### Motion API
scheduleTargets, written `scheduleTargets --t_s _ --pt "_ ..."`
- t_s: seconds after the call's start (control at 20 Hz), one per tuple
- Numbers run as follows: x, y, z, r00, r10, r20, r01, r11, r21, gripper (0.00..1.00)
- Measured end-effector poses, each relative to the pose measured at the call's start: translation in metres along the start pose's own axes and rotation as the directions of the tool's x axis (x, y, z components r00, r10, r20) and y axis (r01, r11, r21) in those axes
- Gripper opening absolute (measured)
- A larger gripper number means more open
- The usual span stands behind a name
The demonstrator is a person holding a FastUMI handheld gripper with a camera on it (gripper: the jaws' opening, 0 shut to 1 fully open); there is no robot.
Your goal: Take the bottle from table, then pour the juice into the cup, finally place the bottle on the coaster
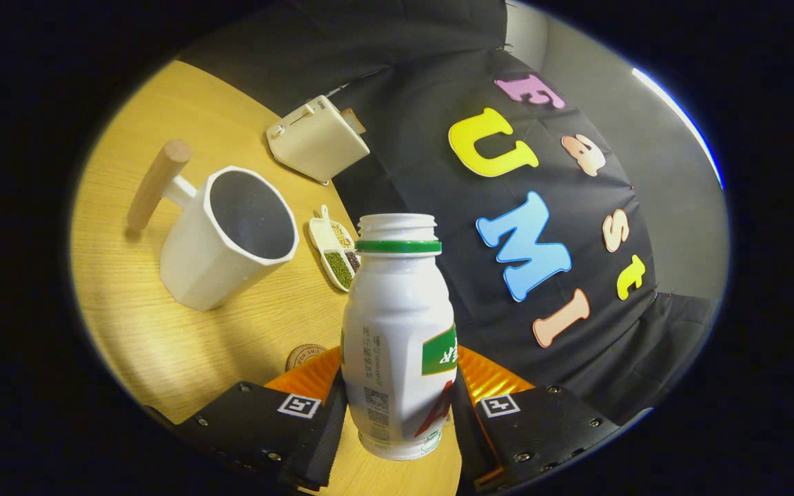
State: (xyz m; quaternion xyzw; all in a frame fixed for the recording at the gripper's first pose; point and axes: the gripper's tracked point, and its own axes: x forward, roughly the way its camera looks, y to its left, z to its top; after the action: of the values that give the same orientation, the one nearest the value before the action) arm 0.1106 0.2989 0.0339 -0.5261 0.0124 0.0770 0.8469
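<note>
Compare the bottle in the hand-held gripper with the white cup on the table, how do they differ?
The bottle is tall and narrow with a green neck ring; the cup is wide, faceted and plain white. The bottle has no handle; the cup has a wooden one. The bottle sits gripped between both fingers of the hand-held gripper; the cup stands free on the table. Both are white and open-topped.

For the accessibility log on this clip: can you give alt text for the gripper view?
The tool is shut on a white bottle with a green neck ring and no cap, held above the wooden table. Beyond it to one side stand a white cup with a wooden handle, a small dish of beans, a round coaster and a cream box.
</note>
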Motion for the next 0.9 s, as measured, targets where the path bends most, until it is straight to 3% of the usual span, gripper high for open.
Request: scheduleTargets --t_s 0.9 --pt "0.000 -0.003 0.013 0.998 -0.056 0.027 0.061 0.965 -0.257 0.69"
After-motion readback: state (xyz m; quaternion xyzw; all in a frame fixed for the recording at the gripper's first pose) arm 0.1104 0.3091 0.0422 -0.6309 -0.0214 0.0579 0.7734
